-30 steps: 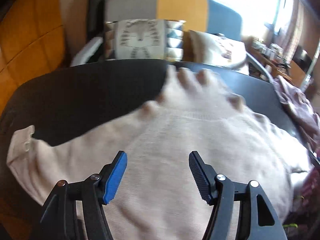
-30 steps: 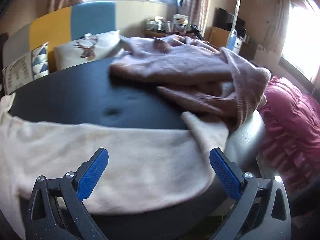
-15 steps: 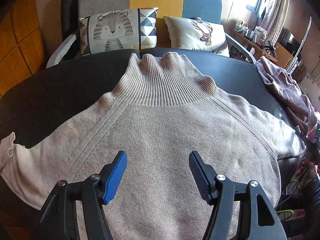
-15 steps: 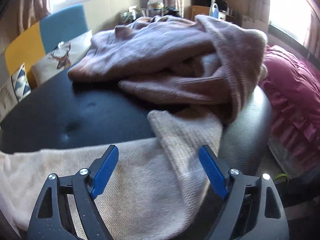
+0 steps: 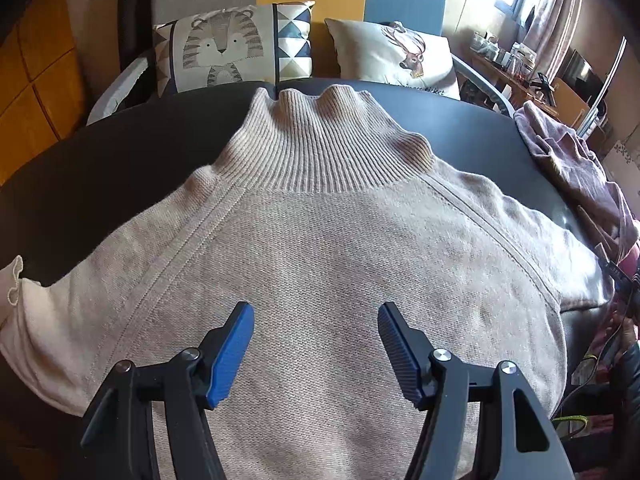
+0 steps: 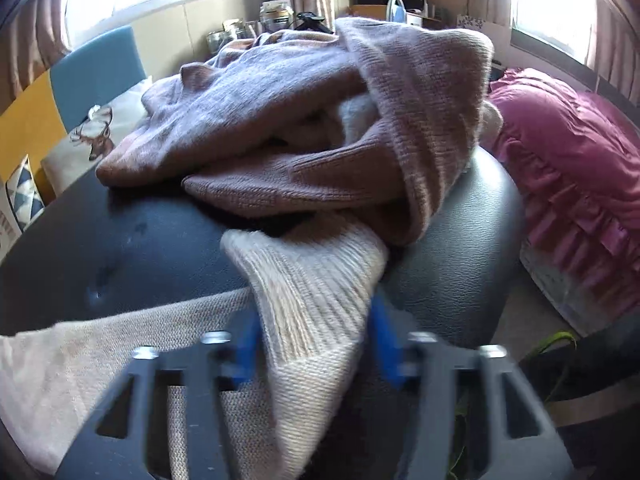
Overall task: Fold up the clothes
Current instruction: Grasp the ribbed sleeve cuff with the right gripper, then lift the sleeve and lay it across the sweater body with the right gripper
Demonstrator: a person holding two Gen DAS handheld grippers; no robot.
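Beige sweater [image 5: 320, 248]: we see a fine, even knit lying flat and face up on the dark ottoman [image 5: 120, 152], with raised seam lines running diagonally from the collar toward each armpit.
Collar [image 5: 324, 140]: a tall, thickly ribbed neck, its top edge wavy and scalloped, pointing toward the sofa.
Sleeves: both spread outward; the one at the left of the left wrist view ends in a small frilled cuff [image 5: 14, 280] at the ottoman's edge.
Ribbed cuff [image 6: 316, 276]: in the right wrist view we see the other sleeve's end, coarser vertical ribs, folded into a soft wedge that rises between the fingers.
Left gripper [image 5: 316, 316]: we hold it above the sweater's chest, blue ridged pads spread wide, nothing between them.
Right gripper [image 6: 316, 344]: motion-blurred; the blue pads sit on either side of the ribbed cuff, but we cannot tell whether they are pressing it or just flanking it.
Ottoman: smooth, dark, leather-like surface with a tufted dimple and a rounded edge.
Mauve sweater [image 6: 304, 100]: a heavier, fuzzy knit heaped in thick folds, just behind the cuff and overlapping its far end.
Cushions: a tiger-print one [image 5: 232, 48] and a deer-print one [image 5: 396, 56], both square, leaning on the sofa.
Pink fabric [image 6: 568, 160]: ruffled tiers beside the ottoman.
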